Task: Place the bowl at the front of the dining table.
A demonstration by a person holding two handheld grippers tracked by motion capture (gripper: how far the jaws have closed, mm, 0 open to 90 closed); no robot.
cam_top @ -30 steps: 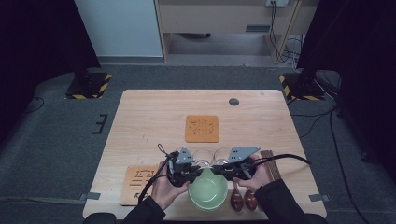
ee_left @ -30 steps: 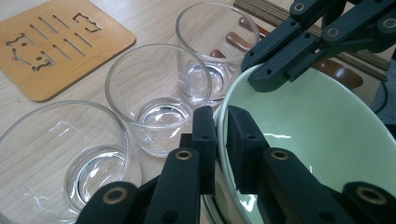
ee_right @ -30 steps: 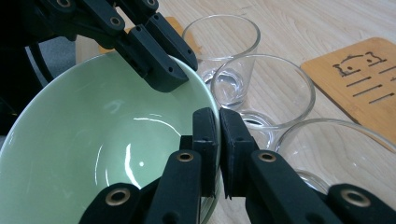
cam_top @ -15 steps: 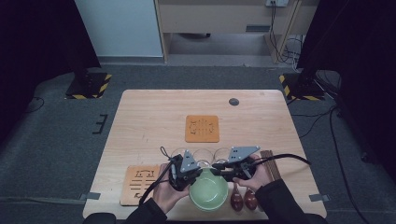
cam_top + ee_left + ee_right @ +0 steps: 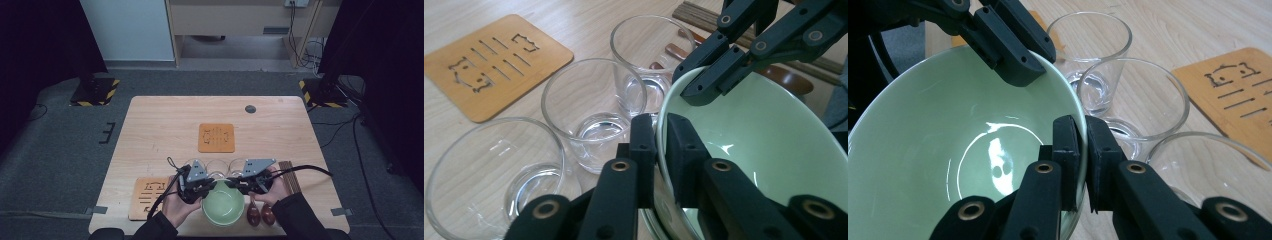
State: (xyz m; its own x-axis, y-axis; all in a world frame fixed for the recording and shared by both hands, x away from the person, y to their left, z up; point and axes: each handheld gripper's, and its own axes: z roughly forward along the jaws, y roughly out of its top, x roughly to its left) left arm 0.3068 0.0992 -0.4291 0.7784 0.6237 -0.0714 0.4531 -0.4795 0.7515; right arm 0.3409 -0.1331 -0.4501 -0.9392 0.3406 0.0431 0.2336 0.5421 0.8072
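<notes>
Green bowl [image 5: 223,205] sits at the tabletop's [image 5: 165,130] near edge, both jaws clamped on opposite rims: left gripper [image 5: 655,132], right gripper [image 5: 1082,137]. Lift level, in sync; clear the three glasses [image 5: 594,112] just behind.

This place looks like a lab or a recording studio, not a home. A single light wooden table [image 5: 165,130] stands on grey carpet [image 5: 65,145], with dark curtains [image 5: 40,40] on both sides. Two stand bases with yellow and black hazard stripes [image 5: 95,92] sit on the floor, loose cables [image 5: 310,50] hang at the back, and tape strips [image 5: 102,210] hold the table edge.
</notes>
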